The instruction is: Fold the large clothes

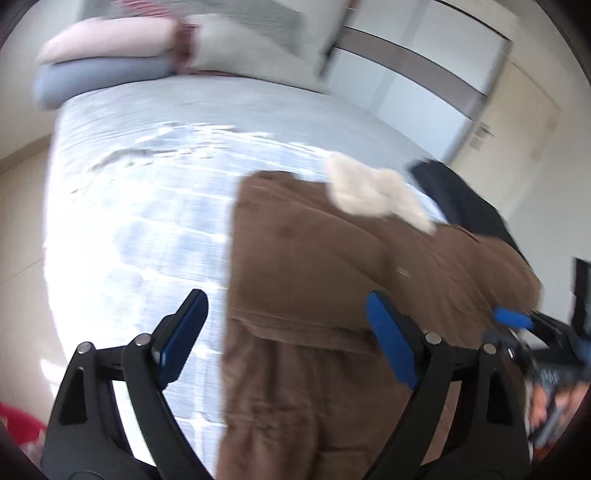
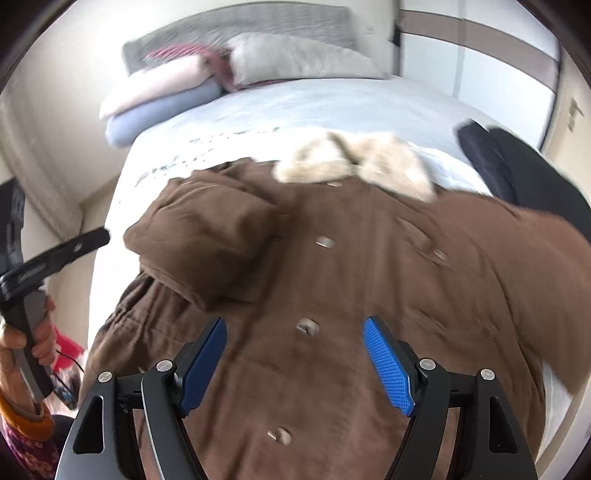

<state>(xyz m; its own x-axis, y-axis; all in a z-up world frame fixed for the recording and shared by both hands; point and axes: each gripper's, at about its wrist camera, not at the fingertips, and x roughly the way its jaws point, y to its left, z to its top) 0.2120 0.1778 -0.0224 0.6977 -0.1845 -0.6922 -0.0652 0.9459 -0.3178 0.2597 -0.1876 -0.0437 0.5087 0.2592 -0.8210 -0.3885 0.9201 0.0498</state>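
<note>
A large brown coat (image 2: 332, 280) with a cream fur collar (image 2: 354, 162) lies front up on the bed, buttons down its middle. Its left sleeve (image 2: 207, 236) is folded in over the chest. My right gripper (image 2: 295, 339) is open and empty, above the coat's button line. My left gripper (image 1: 286, 317) is open and empty, over the coat's left edge (image 1: 236, 295); the coat (image 1: 314, 288) fills the right of that view. The left gripper also shows at the left of the right wrist view (image 2: 55, 254), held in a hand, apart from the coat.
The bed (image 1: 147, 203) has a pale blue sheet. Pillows (image 2: 177, 88) and a grey headboard (image 2: 240, 22) are at the far end. A dark garment (image 2: 517, 166) lies at the bed's right side. A red object (image 1: 14, 424) is by the floor on the left.
</note>
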